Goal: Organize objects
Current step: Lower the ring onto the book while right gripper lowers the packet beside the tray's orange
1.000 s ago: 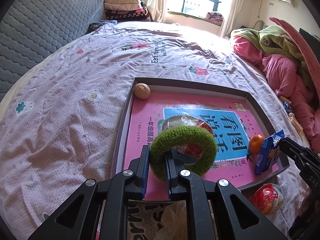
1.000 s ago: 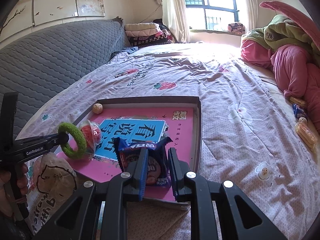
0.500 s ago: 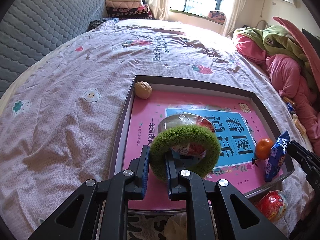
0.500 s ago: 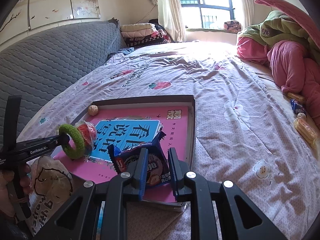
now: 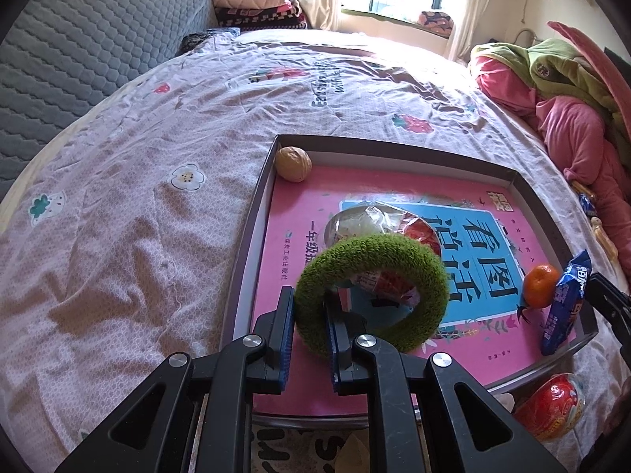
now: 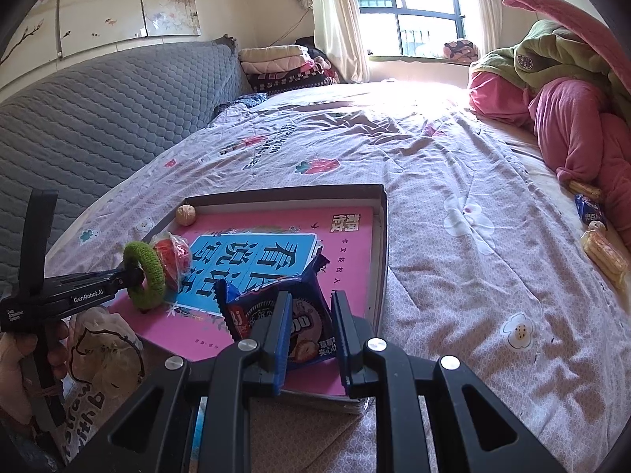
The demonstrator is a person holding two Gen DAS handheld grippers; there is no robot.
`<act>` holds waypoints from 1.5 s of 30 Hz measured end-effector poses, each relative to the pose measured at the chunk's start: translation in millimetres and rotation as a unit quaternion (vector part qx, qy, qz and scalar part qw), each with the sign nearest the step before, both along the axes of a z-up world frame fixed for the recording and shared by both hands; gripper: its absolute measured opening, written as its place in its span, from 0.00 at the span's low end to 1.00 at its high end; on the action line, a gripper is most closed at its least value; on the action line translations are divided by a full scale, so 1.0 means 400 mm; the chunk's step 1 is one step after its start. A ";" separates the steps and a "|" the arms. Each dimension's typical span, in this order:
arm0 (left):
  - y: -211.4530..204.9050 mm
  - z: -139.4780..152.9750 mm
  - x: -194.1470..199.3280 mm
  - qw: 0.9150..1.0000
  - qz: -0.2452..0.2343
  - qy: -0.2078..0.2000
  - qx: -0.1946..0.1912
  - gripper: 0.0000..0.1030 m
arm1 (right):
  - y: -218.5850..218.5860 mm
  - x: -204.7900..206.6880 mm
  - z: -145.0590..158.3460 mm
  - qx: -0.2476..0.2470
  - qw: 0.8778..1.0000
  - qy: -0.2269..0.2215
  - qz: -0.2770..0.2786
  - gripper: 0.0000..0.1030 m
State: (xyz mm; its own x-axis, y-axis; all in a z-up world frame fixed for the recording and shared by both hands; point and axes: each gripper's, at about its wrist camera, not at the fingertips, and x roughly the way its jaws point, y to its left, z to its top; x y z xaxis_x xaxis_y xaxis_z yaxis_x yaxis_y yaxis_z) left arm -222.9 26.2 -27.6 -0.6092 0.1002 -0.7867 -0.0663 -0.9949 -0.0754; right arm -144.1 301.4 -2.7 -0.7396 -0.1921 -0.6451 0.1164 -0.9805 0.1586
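Observation:
A shallow dark box (image 5: 398, 146) (image 6: 380, 236) lies on the bed with a pink and blue book (image 5: 493, 244) (image 6: 347, 232) inside. My left gripper (image 5: 308, 317) (image 6: 136, 272) is shut on a green fuzzy ring (image 5: 426, 272) (image 6: 146, 272), held just above the book near the box's front left. My right gripper (image 6: 311, 327) is shut on a blue snack packet (image 6: 272, 311) (image 5: 562, 307) over the book's front right. In the box lie a walnut (image 5: 293, 163) (image 6: 185, 215), an orange (image 5: 540, 285) and a wrapped red and white snack (image 5: 378, 224) (image 6: 173, 254).
A red wrapped ball (image 5: 552, 406) lies outside the box's front right corner. A printed bag (image 6: 98, 354) sits by my left hand. Pink and green bedding (image 5: 572, 90) is piled at the right, with loose snacks (image 6: 603, 252) beside it. A grey headboard (image 6: 98, 98) stands at the left.
Both grippers have moved forward and slightly down over the box, still holding the ring and the packet. The packet now hangs lower over the book.

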 end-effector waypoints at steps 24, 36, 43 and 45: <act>-0.026 -0.004 0.007 1.000 0.010 -0.023 -0.001 0.16 | 0.002 0.005 0.018 0.001 1.000 0.007 0.003 0.20; -0.031 0.026 0.004 1.000 0.017 -0.014 -0.002 0.16 | -0.002 0.012 0.018 0.002 1.000 0.006 0.007 0.20; -0.030 0.036 0.015 1.000 0.016 -0.012 -0.004 0.18 | -0.005 0.015 0.025 0.002 1.000 0.009 0.013 0.20; -0.028 0.039 0.019 1.000 0.015 -0.011 -0.004 0.18 | -0.005 0.017 0.026 0.001 1.000 0.009 0.015 0.20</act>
